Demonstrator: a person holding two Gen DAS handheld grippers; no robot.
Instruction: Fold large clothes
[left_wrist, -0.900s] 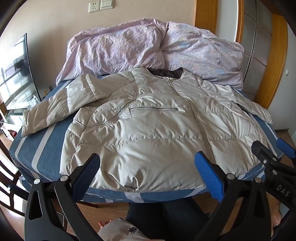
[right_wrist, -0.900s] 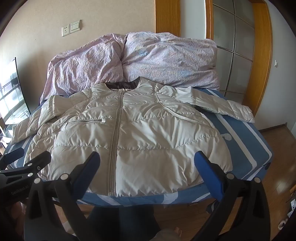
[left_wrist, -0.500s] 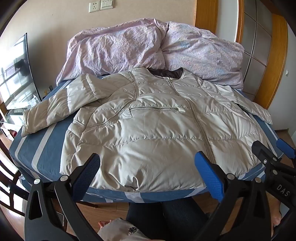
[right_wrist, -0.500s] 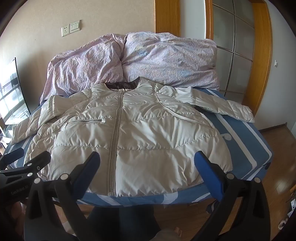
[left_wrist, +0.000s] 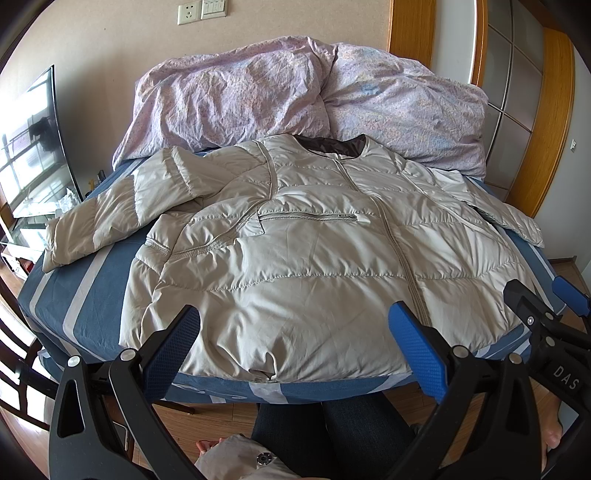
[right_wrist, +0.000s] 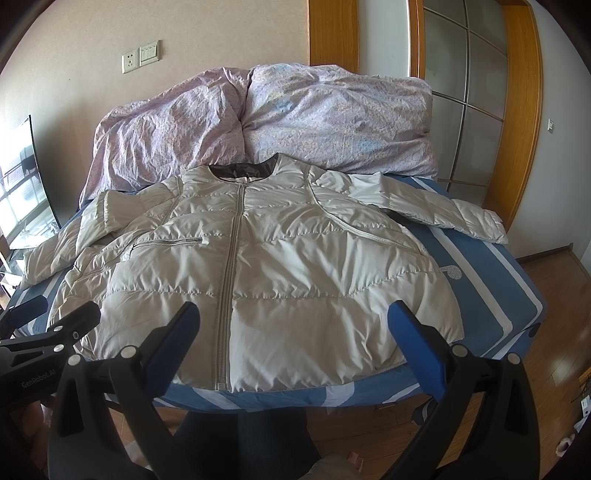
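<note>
- Beige quilted down jacket (left_wrist: 317, 258) lies face up and zipped on the blue striped bed sheet (left_wrist: 92, 295); collar toward twelve o'clock, hem at the near edge of the bed toward six o'clock; one sleeve (left_wrist: 122, 206) runs out toward nine o'clock, the other sleeve (right_wrist: 450, 214) toward three o'clock
- Left gripper (left_wrist: 295, 347) hovers at six o'clock just short of the hem; blue pads spread wide, nothing between them
- Right gripper (right_wrist: 295, 343) hovers likewise over the hem near the zipper (right_wrist: 231, 273); fingers spread apart, empty
- Crumpled lilac floral duvet (right_wrist: 280, 125) is heaped at twelve o'clock, beyond the collar, against the wall
- Wooden floor (right_wrist: 554, 295) shows at three o'clock
</note>
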